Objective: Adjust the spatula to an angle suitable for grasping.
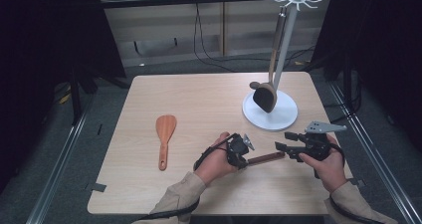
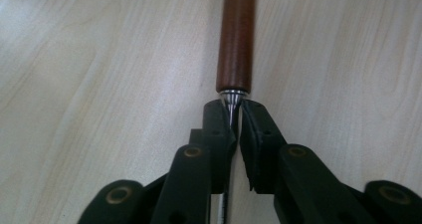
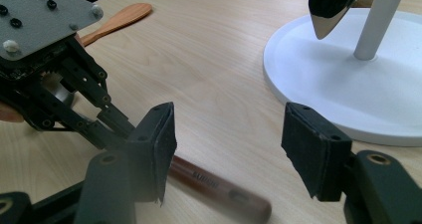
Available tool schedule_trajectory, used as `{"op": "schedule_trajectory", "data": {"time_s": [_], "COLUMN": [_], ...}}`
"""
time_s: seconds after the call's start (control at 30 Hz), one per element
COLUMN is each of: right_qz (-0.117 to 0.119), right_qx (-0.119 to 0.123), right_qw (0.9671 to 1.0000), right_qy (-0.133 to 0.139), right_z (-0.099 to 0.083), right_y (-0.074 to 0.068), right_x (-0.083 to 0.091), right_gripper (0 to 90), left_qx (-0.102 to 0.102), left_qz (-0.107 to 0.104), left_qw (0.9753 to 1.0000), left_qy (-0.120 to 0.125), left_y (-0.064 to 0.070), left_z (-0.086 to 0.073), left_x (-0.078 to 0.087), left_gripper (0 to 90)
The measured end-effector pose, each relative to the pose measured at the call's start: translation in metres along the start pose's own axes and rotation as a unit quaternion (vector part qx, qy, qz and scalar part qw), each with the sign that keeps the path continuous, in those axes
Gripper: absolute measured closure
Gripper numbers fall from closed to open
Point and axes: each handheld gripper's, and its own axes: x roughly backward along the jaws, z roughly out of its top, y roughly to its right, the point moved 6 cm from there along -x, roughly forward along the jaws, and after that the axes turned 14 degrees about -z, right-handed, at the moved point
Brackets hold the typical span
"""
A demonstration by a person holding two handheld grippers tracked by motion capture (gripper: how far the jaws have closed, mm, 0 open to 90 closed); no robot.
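A utensil with a dark brown wooden handle (image 1: 266, 158) lies low over the table near its front edge. My left gripper (image 1: 239, 149) is shut on the thin metal neck where that handle (image 2: 236, 35) begins; the left gripper view shows the jaws (image 2: 238, 112) pinching it. The utensil's head is hidden behind the gripper. My right gripper (image 1: 282, 141) stands open just right of the handle's free end. In the right gripper view the handle (image 3: 219, 189) lies below and between the spread jaws (image 3: 229, 144), apart from both pads, with the left gripper (image 3: 74, 99) beyond.
A wooden spatula (image 1: 164, 133) lies flat on the left half of the table. A white stand with a round base (image 1: 286, 115) and tall pole (image 1: 286, 40) stands at the back right; a dark-headed utensil (image 1: 264, 97) hangs from it, low over the base (image 3: 338, 84).
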Motion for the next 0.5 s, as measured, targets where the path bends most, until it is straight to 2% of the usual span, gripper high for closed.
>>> {"op": "schedule_trajectory", "data": {"time_s": [0.07,0.17,0.23,0.27,0.3,0.33,0.37,0.4,0.43,0.47,0.5], "right_qz": [-0.001,-0.002,-0.002,-0.002,-0.001,0.0,0.0,-0.001,-0.002,-0.004,-0.005], "right_qx": [0.0,-0.001,-0.002,-0.002,-0.002,-0.002,-0.002,-0.003,-0.006,-0.011,-0.013], "right_qw": [1.0,1.0,1.0,1.0,1.0,1.0,1.0,1.0,1.0,0.9999,0.9999], "right_qy": [-0.001,0.0,0.001,0.001,0.002,0.002,0.002,0.002,0.001,0.001,0.001], "right_z": [0.0,0.0,0.0,0.0,0.001,0.001,0.001,0.001,0.001,0.001,0.002], "right_y": [0.0,0.001,0.001,0.001,0.001,0.0,0.0,0.0,0.0,0.001,0.001], "right_x": [0.0,0.0,0.0,0.0,0.0,0.0,0.0,0.0,0.0,0.0,0.0], "right_gripper": [38.9,39.0,38.9,38.9,38.8,38.5,37.7,35.6,33.2,30.6,28.9], "left_qx": [0.028,0.032,0.05,0.05,0.06,0.066,0.074,0.066,0.082,0.078,0.082], "left_qz": [-0.002,0.005,0.005,0.005,0.003,0.0,-0.001,0.005,0.002,-0.002,-0.002], "left_qw": [0.9996,0.9995,0.9987,0.9987,0.9981,0.9978,0.997,0.9977,0.996,0.9963,0.9953], "left_qy": [0.005,0.0,0.01,0.006,0.014,0.01,0.022,0.013,0.036,0.036,0.051], "left_y": [0.001,0.001,0.003,0.001,0.001,0.001,0.0,-0.001,0.0,-0.001,-0.001], "left_z": [0.0,-0.001,0.0,-0.001,-0.001,-0.002,-0.002,-0.003,-0.002,-0.003,-0.002], "left_x": [0.0,0.001,0.0,0.001,0.0,0.001,0.001,0.003,0.003,0.006,0.01], "left_gripper": [84.4,84.6,84.7,84.7,84.7,84.8,84.8,84.8,84.8,84.8,84.7]}}
